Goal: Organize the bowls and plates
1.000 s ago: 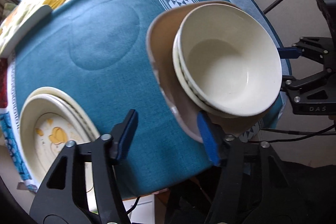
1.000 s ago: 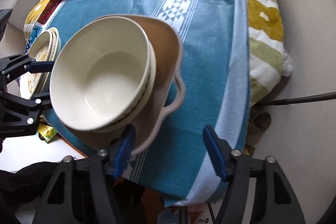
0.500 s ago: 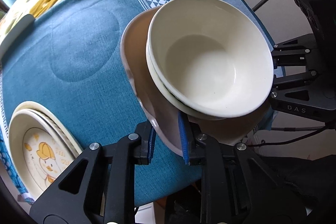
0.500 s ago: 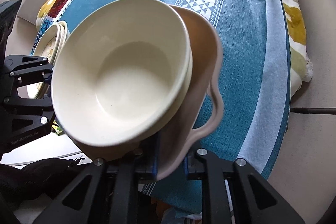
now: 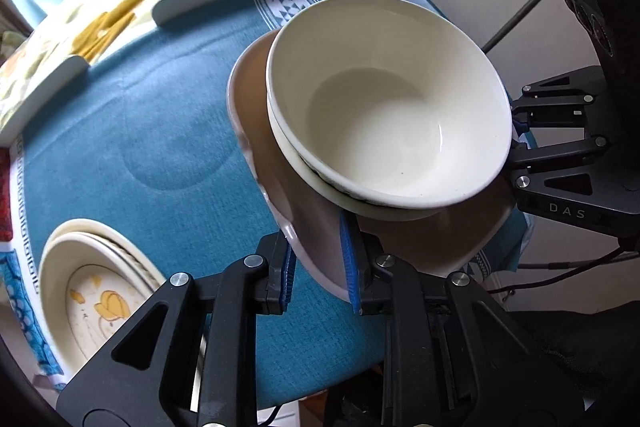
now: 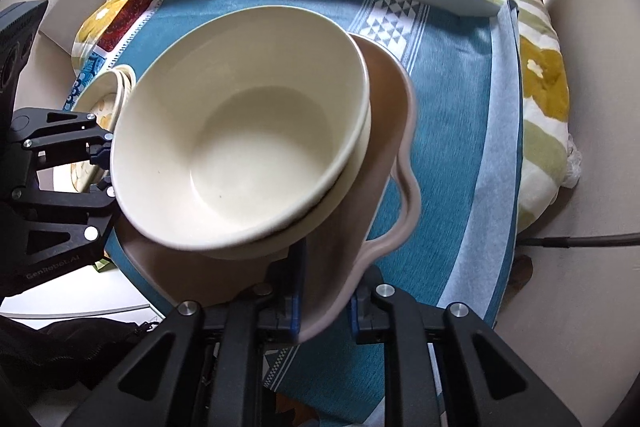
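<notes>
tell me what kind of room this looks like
Probably a home dining or living room, not a lab: a round table under a teal woven cloth, a floral yellow-and-green quilt spread beneath it, and stacked cream ceramic bowls on a tan wavy-edged plate.

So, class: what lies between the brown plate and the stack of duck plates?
In the left wrist view, only bare teal cloth lies between the brown plate and the duck plates.

Each wrist view looks forward and down, close behind its own fingers. They face each other across the shared stacked bowls, each seeing the opposite gripper beyond.
</notes>
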Tool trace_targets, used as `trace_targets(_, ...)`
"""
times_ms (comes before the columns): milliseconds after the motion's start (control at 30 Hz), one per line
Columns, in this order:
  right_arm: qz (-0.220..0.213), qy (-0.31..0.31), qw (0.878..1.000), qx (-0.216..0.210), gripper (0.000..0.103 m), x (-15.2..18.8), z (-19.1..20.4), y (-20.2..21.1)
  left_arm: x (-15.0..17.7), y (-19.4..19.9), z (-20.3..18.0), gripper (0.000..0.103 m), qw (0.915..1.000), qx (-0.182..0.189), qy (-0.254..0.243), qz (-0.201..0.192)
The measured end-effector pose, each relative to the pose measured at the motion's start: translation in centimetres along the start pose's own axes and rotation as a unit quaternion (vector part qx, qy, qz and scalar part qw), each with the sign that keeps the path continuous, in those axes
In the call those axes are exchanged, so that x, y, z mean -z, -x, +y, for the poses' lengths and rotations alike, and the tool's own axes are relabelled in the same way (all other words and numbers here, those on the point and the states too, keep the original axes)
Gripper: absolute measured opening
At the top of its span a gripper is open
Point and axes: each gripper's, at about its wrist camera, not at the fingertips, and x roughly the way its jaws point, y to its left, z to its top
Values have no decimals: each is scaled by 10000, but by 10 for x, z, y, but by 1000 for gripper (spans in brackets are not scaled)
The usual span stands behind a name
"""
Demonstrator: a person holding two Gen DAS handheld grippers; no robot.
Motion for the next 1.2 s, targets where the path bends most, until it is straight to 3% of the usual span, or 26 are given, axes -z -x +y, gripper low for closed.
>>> trace_targets(300, -285, 556, 9980, -92, 16, -39, 46, 29, 10, 61, 41, 18, 9980, -362, 397, -325)
trace_targets(633, -390, 996, 9941, -203, 16, -62, 138, 23, 72, 114, 117, 18, 9943, -612, 726, -489)
trace_targets(933, -176, 586, 9979, -189, 16, -59, 216, -12, 129, 116, 175, 18, 9965, -549, 527, -346)
trace_targets(1200, -126, 100, 9999, -55, 16, -54, 239, -40, 149, 95, 193, 18, 9986, -417, 175, -283)
